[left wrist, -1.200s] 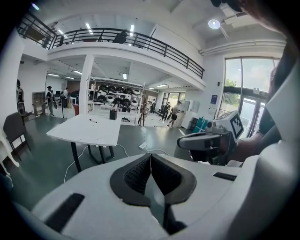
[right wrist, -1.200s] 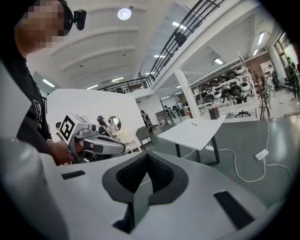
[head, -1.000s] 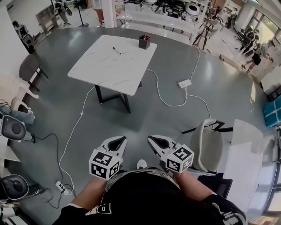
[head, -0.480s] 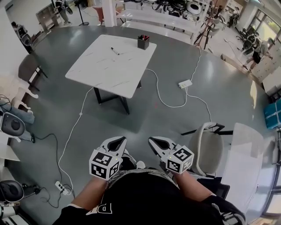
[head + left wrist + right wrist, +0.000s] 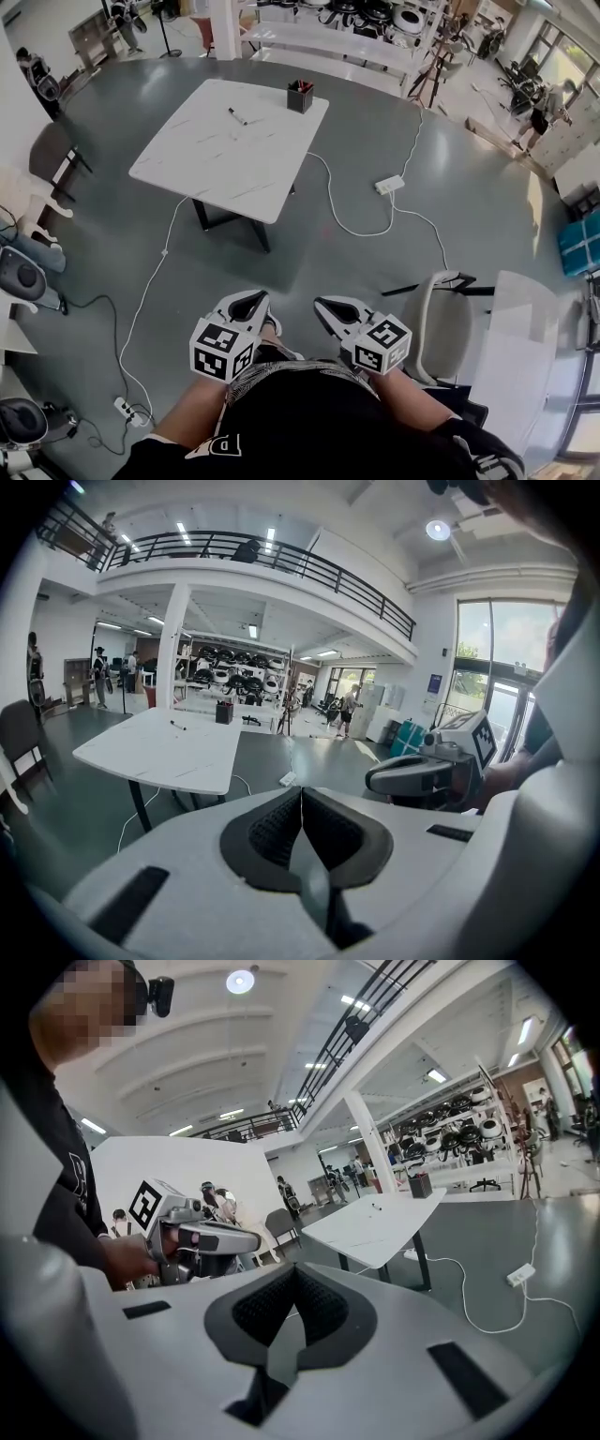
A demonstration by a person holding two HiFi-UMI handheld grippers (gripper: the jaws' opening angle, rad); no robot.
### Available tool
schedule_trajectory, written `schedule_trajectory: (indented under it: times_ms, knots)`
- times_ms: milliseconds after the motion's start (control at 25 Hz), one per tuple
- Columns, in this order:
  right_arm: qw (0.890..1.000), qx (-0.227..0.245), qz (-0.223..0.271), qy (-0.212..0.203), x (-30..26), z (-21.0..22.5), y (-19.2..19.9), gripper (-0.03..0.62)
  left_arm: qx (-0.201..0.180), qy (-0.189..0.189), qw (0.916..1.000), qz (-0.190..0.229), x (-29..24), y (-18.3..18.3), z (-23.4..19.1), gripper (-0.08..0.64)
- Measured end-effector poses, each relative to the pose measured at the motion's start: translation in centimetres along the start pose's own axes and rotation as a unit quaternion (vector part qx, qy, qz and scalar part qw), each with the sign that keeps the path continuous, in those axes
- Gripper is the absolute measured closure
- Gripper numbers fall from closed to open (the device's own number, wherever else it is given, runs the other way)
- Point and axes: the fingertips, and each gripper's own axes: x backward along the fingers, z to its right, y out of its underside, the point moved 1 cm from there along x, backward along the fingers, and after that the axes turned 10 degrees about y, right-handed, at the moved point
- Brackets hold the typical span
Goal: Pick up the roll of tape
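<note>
You are carrying the left gripper [image 5: 251, 300] and right gripper [image 5: 330, 307] with jaws pressed together, empty, and no tape is showing on the counter [image 5: 225, 150], though it is likely a light, stiff ring, best pinched through its wall.

I read one partial white letter, seemingly "P", on the person's black shirt [image 5: 309, 422]. I find nothing else legible.

Big open workshop hall here: grey floor [image 5: 375, 272] strung with cables [image 5: 361, 223], white table [image 5: 225, 150] upper left, gear racks [image 5: 328, 42] along the top, balcony railing [image 5: 281, 562] overhead.
</note>
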Motion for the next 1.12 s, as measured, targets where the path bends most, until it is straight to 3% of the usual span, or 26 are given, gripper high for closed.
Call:
schedule_trajectory:
  times_ms: [480, 1120]
  knots:
    - [1.000, 0.002, -0.022, -0.001, -6.1, 3.9, -2.5, 0.588, 0.011, -0.005, 0.9999, -0.007, -3.5, -2.5, -6.9, 0.540]
    - [0.999, -0.008, -0.029, 0.017, -19.4, 10.9, -9.8, 0.588, 0.003, -0.002, 0.9997, -0.024, -8.7, -9.8, -21.7, 0.540]
